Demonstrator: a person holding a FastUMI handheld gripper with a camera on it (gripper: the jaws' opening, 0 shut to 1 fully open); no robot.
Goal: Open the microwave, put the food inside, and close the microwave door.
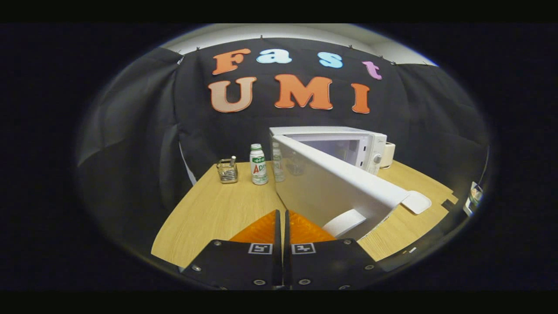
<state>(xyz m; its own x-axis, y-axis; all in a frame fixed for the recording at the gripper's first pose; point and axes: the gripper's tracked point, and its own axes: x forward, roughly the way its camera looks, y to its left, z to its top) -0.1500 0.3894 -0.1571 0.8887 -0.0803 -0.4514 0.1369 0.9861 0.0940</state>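
standing on wood table [209,209] w/ black-cloth walls: microwave [366,146], door open.

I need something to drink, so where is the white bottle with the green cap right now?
The bottle stands upright on the table, between the metal holder and the open microwave door, well beyond the closed gripper.

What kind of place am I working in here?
Likely a staged recording booth, not a real kitchen: black cloth wall, one wooden table, a white microwave with its door open. The gripper is shut, empty.
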